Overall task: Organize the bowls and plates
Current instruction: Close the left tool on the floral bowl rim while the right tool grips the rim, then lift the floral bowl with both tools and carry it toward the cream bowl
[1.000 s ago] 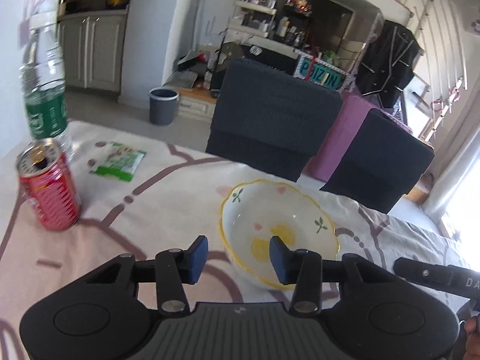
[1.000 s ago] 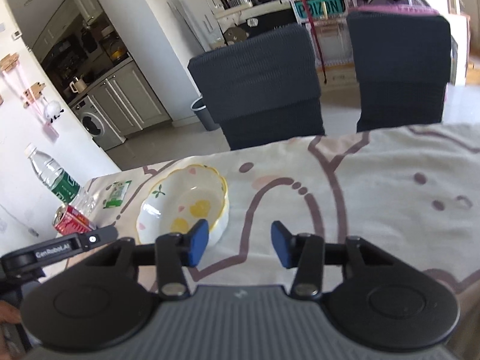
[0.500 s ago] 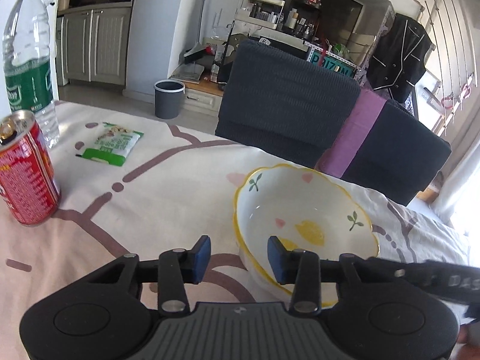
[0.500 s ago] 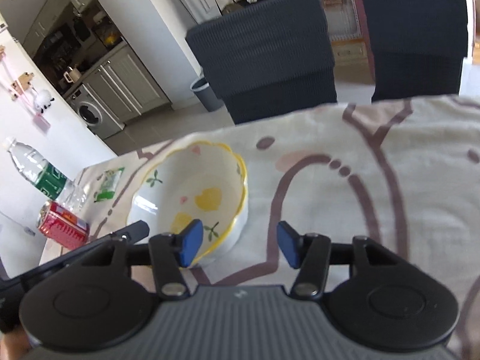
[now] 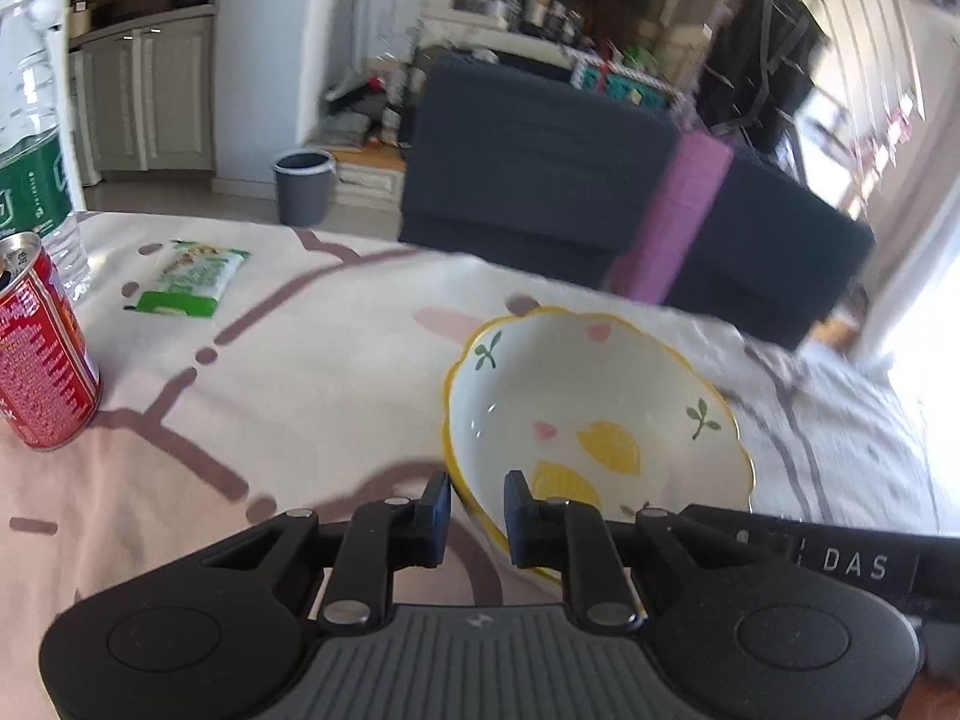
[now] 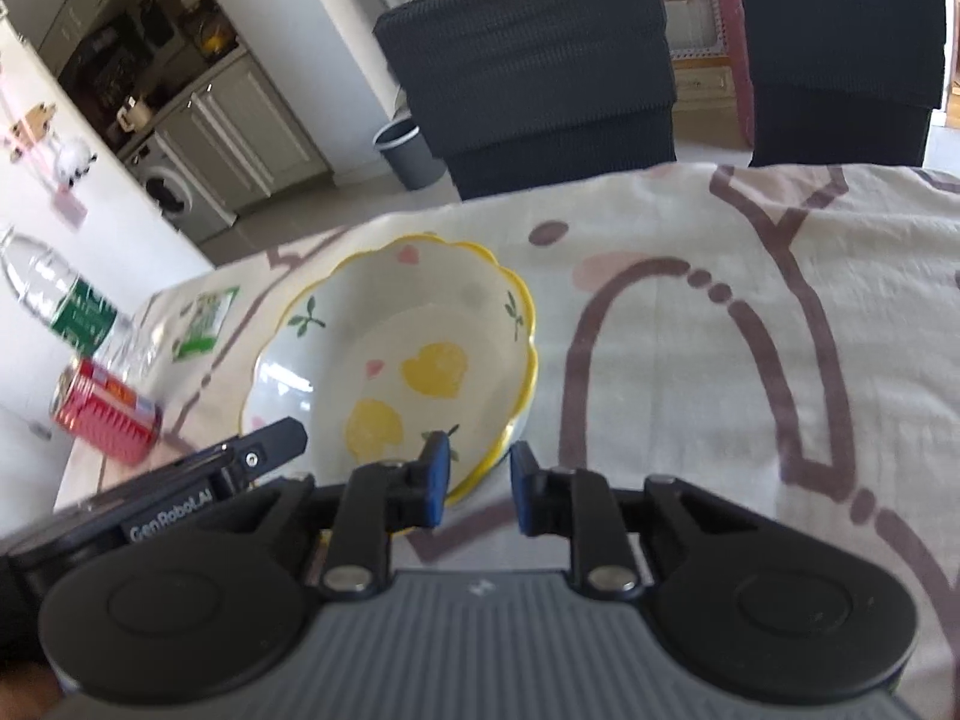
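— Cloth (image 5: pixel 336 384) all over the worktop, cream with brown looping lines and pink patches. Behind it stand two dark chairs (image 6: pixel 528 60), a grey bin (image 5: pixel 303 186) on the floor and kitchen cupboards at upper left.

— And on the cloth?

— At the left edge of the left view, a red can (image 5: pixel 42 354) with a water bottle (image 5: pixel 30 138) behind it, and a green packet (image 5: pixel 186 285) lying flat nearby. The bowl (image 5: pixel 591 414), white with a yellow scalloped rim, sits lower centre.

— The grippers?

— The left gripper (image 5: pixel 476 519) has its jaws apart, astride the bowl's near rim, one finger inside. The right gripper (image 6: pixel 478 489), also apart, straddles the rim from the other side. Each tool's body crosses a lower corner of the other's view.
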